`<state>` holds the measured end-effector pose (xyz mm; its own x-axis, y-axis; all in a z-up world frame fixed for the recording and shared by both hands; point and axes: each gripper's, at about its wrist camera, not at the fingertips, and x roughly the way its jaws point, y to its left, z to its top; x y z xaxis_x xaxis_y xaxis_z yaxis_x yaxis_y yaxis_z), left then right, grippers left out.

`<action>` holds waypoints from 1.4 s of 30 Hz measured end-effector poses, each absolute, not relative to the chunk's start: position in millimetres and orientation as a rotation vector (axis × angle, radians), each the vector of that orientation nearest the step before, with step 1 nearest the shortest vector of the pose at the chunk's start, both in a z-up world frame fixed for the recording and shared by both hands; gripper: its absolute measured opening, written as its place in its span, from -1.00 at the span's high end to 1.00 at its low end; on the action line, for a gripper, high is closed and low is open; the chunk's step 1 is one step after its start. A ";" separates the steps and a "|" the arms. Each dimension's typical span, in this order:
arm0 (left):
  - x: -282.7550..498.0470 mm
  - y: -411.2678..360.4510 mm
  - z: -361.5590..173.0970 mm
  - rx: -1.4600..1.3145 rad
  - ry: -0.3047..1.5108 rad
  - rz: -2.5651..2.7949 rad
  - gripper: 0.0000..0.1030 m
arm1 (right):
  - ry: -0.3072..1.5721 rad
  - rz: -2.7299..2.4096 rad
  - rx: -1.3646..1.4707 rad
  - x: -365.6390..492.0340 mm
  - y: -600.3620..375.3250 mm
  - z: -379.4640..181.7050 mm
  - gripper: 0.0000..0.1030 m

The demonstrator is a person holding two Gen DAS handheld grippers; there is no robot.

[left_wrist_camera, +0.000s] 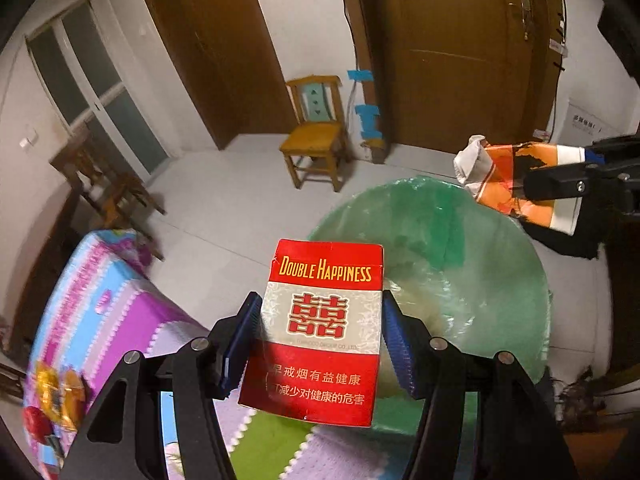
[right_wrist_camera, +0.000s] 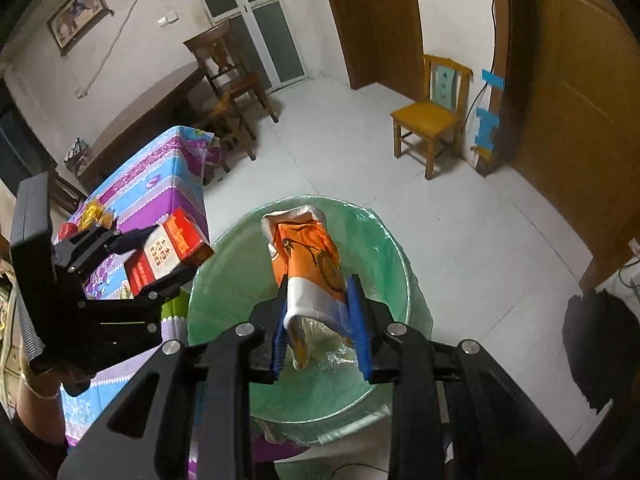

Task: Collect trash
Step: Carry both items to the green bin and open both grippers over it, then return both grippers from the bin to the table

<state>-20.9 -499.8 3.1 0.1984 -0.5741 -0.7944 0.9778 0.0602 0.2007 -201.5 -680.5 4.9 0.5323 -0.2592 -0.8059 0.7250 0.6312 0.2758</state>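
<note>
My left gripper [left_wrist_camera: 320, 340] is shut on a red Double Happiness cigarette pack [left_wrist_camera: 320, 332] and holds it at the near left rim of a bin lined with a green bag [left_wrist_camera: 472, 264]. The pack also shows in the right wrist view [right_wrist_camera: 168, 256], beside the bin [right_wrist_camera: 240, 312]. My right gripper [right_wrist_camera: 320, 320] is shut on an orange and white snack wrapper [right_wrist_camera: 308, 256] and holds it over the bin's opening. In the left wrist view the wrapper [left_wrist_camera: 504, 176] hangs above the bin's far right rim.
A table with a purple and blue patterned cloth [right_wrist_camera: 160, 176] stands left of the bin, with gold and red wrapped items [right_wrist_camera: 92, 216] on it. A small yellow wooden chair [right_wrist_camera: 432, 116] stands by brown doors. Dark chairs [right_wrist_camera: 228, 76] sit at the back left.
</note>
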 end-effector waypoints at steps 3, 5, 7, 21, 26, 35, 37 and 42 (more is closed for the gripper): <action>-16.7 -506.0 0.1 0.821 0.652 -1.319 -0.18 | 0.810 -0.634 0.667 -198.5 -683.1 2.7 0.49; -14.5 -510.4 -2.2 0.815 0.667 -1.326 -0.19 | 0.812 -0.635 0.670 -195.9 -684.8 -0.6 0.46; -15.1 -515.4 -6.9 0.815 0.680 -1.332 -0.25 | 0.820 -0.649 0.661 -193.0 -686.0 -3.6 0.26; -11.7 -487.9 -10.3 0.773 0.627 -1.261 -0.83 | 0.814 -0.703 0.646 -207.1 -687.3 -8.0 -0.11; -12.1 -449.9 -8.4 0.718 0.584 -1.184 -0.83 | 0.724 -0.698 0.619 -211.7 -663.8 -2.4 -0.11; 26.3 -355.9 -9.4 0.600 0.586 -0.938 -0.83 | 0.443 -0.712 0.391 -200.5 -570.3 23.7 -0.14; 31.2 -326.8 -5.1 0.584 0.553 -0.881 -0.83 | 0.376 -0.703 0.364 -199.1 -552.2 27.2 -0.19; 41.3 -255.9 9.7 0.518 0.507 -0.771 -0.83 | 0.260 -0.667 0.322 -192.4 -508.7 30.3 -0.28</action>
<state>41.3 -255.9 9.7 0.6123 -0.5156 -0.5994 0.7546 0.6072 0.2486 -192.4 -508.7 30.3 0.7569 -0.5606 -0.3360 0.6401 0.7396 0.2081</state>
